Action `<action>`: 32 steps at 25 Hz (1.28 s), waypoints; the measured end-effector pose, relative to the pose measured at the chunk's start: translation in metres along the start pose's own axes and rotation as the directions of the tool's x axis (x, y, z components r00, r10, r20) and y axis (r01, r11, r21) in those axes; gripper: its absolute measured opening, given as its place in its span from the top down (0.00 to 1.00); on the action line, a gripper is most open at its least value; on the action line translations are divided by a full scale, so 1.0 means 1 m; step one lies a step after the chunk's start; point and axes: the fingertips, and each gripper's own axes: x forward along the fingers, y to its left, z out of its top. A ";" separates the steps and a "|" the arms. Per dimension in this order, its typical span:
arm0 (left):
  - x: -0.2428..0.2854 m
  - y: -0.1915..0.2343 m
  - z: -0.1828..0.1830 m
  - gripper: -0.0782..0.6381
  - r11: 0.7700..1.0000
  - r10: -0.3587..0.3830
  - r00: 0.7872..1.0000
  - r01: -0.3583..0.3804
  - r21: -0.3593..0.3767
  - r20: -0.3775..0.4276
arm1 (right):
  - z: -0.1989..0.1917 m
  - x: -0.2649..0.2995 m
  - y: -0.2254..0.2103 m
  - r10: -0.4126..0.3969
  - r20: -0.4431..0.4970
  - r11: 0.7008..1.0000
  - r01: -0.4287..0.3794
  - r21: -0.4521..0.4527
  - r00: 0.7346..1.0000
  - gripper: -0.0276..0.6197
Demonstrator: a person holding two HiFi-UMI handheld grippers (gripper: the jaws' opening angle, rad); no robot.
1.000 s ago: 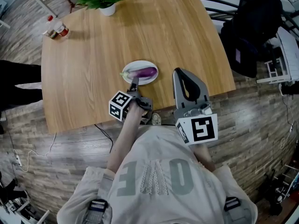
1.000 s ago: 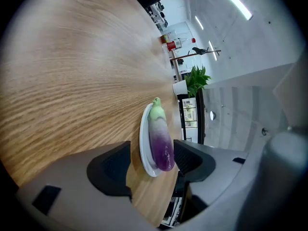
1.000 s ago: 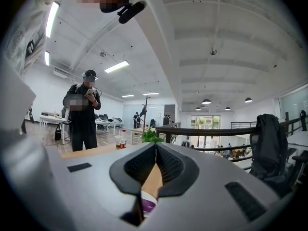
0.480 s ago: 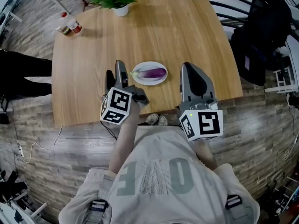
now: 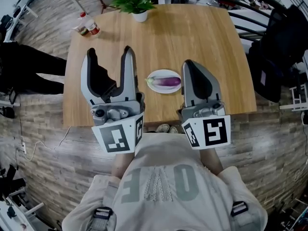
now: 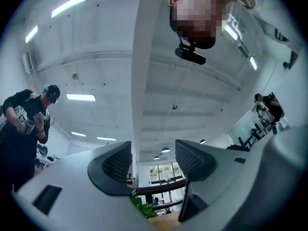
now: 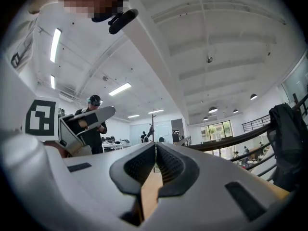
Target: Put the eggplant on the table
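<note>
Eggplant (image 5: 169,82) lies on a small white plate (image 5: 155,75) on the wooden table (image 5: 192,32), toward the table's near edge, right in front of the person who holds the two grippers. Its long axis runs side to side across the table, roughly along that near edge. The green stem end points to the person's left and the purple body stretches to the right. It rests flat, within the plate's rim, and neither gripper touches it.

The left gripper (image 5: 108,61) is held up to the left of the plate and well apart from it, its tips tilted upward. Its jaws have just been opening and stand wide apart with nothing between them. In its own view the gap shows only the ceiling, some strip lights and a few leaves of the potted plant (image 5: 134,1) low down. The right gripper (image 5: 192,65) is near the plate on its right side, pointing out over the table. Its jaws are drawn together, pads meeting at the tips, and they carry nothing. A sliver of tabletop shows below where they meet.

The potted plant stands at the table's far edge, and a couple of small bottles (image 5: 87,27) sit near the far left corner. A person in dark clothes (image 5: 24,69) stands off the table's left side, and a black bundle (image 5: 284,37), a coat or a bag, hangs beyond the right side.
</note>
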 end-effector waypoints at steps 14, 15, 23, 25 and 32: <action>0.000 -0.062 -0.023 0.88 0.836 -0.397 0.882 0.462 0.296 -0.253 | 0.003 0.008 0.018 0.083 0.024 0.997 -0.083 0.000 0.996 0.93; -0.001 -0.066 -0.020 0.88 0.824 -0.429 0.868 0.490 0.285 -0.251 | 0.002 0.008 0.021 0.098 0.020 0.995 -0.098 0.009 0.995 0.93; 0.001 -0.056 0.005 0.88 0.886 -0.377 0.921 0.390 0.251 -0.098 | 0.002 0.010 0.025 0.118 0.012 0.993 -0.118 0.007 0.993 0.93; 0.003 -0.049 -0.002 0.88 0.921 -0.336 0.935 0.352 0.167 -0.117 | -0.001 0.011 0.023 0.106 -0.008 0.994 -0.106 -0.010 0.994 0.93; 0.000 -0.048 -0.036 0.88 0.941 -0.257 0.928 0.304 0.149 -0.269 | -0.004 0.012 0.026 0.094 -0.033 0.994 -0.096 -0.058 0.995 0.93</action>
